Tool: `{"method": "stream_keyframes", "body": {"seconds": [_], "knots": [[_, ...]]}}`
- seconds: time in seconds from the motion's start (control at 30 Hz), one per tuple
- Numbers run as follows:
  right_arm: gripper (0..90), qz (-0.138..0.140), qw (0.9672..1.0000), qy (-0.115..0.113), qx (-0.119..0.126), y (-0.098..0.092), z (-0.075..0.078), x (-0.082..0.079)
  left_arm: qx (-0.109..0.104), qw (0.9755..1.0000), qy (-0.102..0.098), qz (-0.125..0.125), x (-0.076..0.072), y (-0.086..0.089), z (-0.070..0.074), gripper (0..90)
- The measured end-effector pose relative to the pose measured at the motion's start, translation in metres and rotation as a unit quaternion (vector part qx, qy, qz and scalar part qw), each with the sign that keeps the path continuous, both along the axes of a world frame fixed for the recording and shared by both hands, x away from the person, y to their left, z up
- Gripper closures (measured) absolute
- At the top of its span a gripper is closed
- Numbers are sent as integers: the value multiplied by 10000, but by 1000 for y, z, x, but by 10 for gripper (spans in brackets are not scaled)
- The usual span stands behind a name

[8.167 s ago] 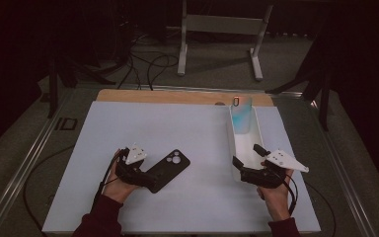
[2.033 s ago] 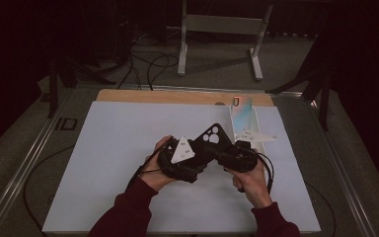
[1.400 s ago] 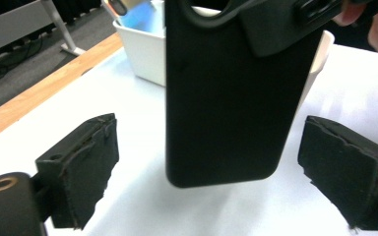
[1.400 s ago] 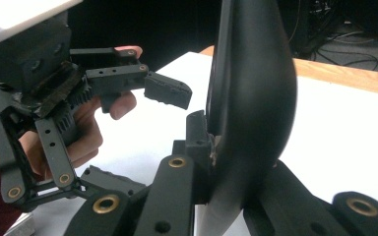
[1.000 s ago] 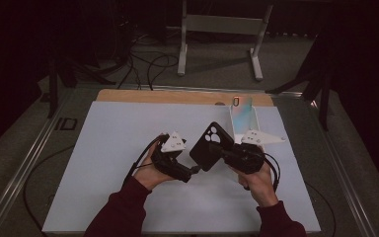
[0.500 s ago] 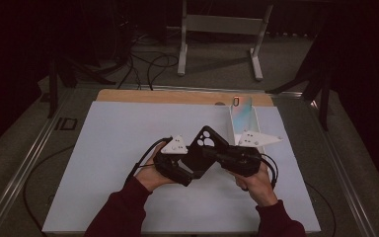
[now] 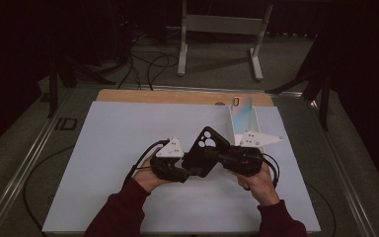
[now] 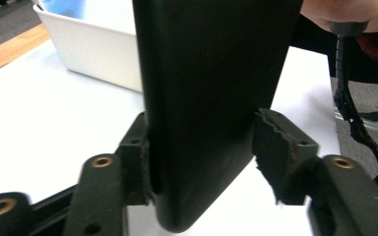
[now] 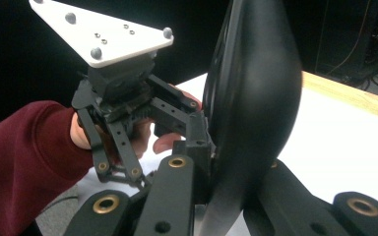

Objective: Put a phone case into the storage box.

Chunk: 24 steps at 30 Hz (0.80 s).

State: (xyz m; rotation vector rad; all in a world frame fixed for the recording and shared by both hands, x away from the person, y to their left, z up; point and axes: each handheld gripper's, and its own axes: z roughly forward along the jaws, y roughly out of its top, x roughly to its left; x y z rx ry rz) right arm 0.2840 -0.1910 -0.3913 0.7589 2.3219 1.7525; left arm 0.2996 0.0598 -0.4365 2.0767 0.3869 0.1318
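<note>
Mid-handover: my right gripper (image 7: 212, 157) pinches the black phone case (image 7: 205, 150), left gripper (image 7: 190, 170) closing around it, left pad touching; next, clamp fully.

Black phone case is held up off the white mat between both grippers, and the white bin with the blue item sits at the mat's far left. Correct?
Not quite: the white rectangular bin holding the blue item sits at the far right of the white mat, as the high view shows. The rest stands: the black phone case is held above the mat between the left gripper and right gripper.
</note>
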Motion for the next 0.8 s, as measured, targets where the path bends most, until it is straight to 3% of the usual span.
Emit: {"method": "stream_keyframes", "body": {"seconds": [0.3,0.43,0.73,0.8], "knots": [[696,-55,9996,-103,-275,0,1,1,221,9997,-46,15,-1,-3,-5,704],[593,-85,9996,-82,-237,0,1,3,217,9997,-115,3,-3,-4,-5,781],[443,-178,9995,-2,-250,2,1,4,261,9995,-196,-9,-5,-6,-6,798],[353,-283,9991,-11,-314,2,1,4,242,9994,-227,20,-6,-6,-6,800]]}}
